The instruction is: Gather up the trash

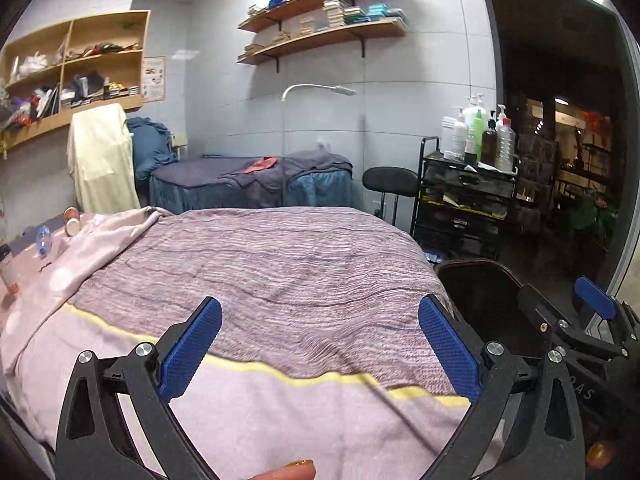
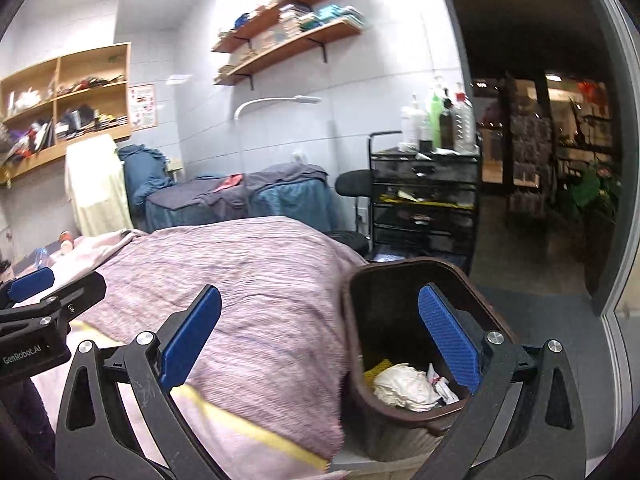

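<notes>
Both the left gripper [image 1: 320, 344] and right gripper [image 2: 320, 344] stand wide apart and empty beside the brown wastebasket [image 2: 400, 280], so next comes reaching toward the plastic bottle [image 1: 43, 238] on the bed [image 1: 280, 264].

Light: bright, even indoor light on the white wall [image 1: 420, 92]; doorway [image 1: 560, 140] dim.
Quality: fisheye bending, dark corners, slight motion blur.

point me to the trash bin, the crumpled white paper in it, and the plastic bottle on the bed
trash bin [image 2: 352, 320], right wrist view, on its left wall.
crumpled white paper [image 2: 404, 388], right wrist view, middle of the wad.
plastic bottle [image 1: 43, 240], left wrist view, on its clear body.
</notes>
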Available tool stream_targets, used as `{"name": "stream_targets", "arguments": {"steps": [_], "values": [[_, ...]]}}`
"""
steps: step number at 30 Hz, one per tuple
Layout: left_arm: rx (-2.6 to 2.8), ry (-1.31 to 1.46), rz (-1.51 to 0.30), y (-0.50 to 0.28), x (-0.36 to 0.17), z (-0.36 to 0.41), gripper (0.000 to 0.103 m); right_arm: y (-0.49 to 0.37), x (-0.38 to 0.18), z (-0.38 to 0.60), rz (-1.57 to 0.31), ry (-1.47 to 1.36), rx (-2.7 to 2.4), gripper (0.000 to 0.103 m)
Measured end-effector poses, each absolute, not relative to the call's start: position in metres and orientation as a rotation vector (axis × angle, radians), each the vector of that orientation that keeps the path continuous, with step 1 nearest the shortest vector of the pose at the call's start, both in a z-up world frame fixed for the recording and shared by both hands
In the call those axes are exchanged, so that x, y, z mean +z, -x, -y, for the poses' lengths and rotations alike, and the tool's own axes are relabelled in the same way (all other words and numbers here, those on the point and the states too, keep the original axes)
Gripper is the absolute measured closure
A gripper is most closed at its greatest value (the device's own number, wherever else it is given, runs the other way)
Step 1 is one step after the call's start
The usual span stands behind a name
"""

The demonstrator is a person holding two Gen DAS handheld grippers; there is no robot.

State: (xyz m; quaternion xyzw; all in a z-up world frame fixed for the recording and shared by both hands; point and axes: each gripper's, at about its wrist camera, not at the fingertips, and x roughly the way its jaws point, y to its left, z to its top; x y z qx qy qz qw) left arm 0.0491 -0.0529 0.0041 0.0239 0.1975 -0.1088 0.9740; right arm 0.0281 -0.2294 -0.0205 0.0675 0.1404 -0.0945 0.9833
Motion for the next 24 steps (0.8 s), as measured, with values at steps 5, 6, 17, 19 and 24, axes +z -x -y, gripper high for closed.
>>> {"name": "stream_targets", "arguments": {"steps": [5, 6, 17, 19, 24], "values": [[-0.162, -0.029, -0.378, -0.030, 0.002, 0.032, 0.006, -0.011, -0.013, 0.205, -0.231, -0.075, -0.132, 0.006], [-0.154, -0.027, -0.378, -0.028, 0.001, 0.030, 0.006, -0.009, -0.011, 0.203, -0.232, -0.077, -0.121, 0.006], [-0.130, -0.008, -0.343, -0.014, 0.004, 0.022, 0.006, 0.005, -0.010, 0.188, -0.227, -0.089, -0.080, 0.006], [-0.129, -0.010, -0.343, -0.013, 0.003, 0.022, 0.006, 0.004, -0.009, 0.189, -0.230, -0.092, -0.091, 0.006], [-0.119, -0.007, -0.343, -0.013, 0.002, 0.022, 0.006, 0.006, -0.011, 0.191, -0.241, -0.103, -0.100, 0.006]]}}
